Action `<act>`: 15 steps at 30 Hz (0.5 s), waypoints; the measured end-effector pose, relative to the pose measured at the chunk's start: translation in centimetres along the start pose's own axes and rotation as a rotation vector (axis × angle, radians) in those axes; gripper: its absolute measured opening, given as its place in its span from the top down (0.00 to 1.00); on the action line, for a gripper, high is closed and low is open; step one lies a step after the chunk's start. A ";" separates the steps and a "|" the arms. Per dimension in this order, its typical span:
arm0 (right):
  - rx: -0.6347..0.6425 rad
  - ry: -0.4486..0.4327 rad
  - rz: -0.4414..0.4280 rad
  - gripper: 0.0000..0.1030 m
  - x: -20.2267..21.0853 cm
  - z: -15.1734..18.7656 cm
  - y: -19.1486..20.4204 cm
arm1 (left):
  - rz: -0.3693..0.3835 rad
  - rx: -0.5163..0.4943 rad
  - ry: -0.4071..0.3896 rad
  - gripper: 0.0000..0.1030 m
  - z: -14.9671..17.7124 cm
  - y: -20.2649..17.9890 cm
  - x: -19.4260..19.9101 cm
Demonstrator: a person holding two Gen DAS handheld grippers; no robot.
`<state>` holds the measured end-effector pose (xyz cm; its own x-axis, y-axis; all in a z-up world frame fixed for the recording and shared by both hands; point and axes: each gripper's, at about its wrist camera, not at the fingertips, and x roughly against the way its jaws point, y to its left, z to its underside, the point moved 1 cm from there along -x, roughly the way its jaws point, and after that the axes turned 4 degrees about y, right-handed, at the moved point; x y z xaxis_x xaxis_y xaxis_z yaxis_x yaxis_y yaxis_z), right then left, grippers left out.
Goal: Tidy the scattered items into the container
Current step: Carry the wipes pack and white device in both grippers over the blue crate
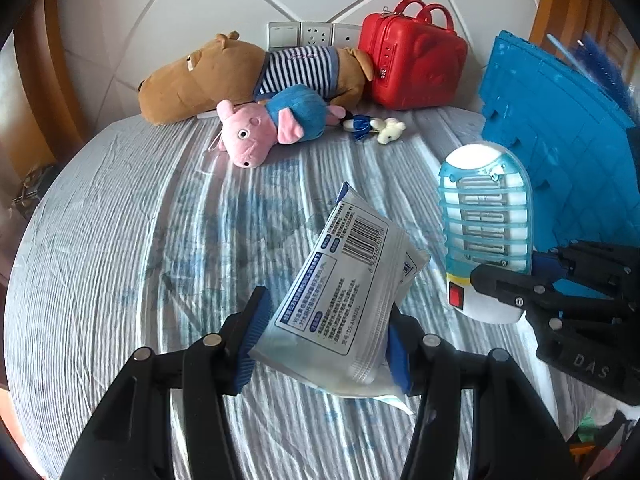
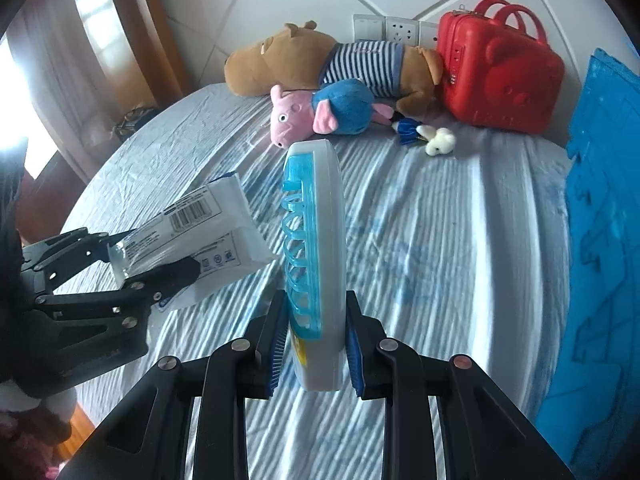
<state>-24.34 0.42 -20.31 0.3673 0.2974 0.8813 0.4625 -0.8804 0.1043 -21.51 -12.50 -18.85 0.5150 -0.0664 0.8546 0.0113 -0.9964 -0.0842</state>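
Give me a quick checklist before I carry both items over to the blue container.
1. Left tongs shut on white packet: ok.
2. Right tongs shut on blue-and-white plug-in device: ok.
3. Both items lifted off the striped bedsheet: ok.
4. Packet and device apart, not colliding: ok.
5. Blue container within view on the right: ok.
6. Container interior free for both: cannot tell.

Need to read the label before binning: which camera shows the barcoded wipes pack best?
Left wrist view: the wipes pack faces the lens, barcode and text visible, clamped in the left gripper. The right wrist view shows it obliquely, smaller.
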 end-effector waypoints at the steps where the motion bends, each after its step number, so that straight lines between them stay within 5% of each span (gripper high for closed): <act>1: 0.001 -0.003 0.003 0.75 0.4 0.2 0.3 | 0.001 -0.008 -0.003 0.49 0.1 0.0 0.3; 15: -0.059 -0.131 0.082 0.75 9.1 3.3 3.3 | 0.067 -0.117 -0.120 0.49 1.5 -1.3 7.4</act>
<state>-16.78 1.40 -13.52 0.5060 0.2662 0.8204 0.3801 -0.9227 0.0649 -16.47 -11.66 -13.22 0.6101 -0.1326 0.7812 -0.1227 -0.9898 -0.0721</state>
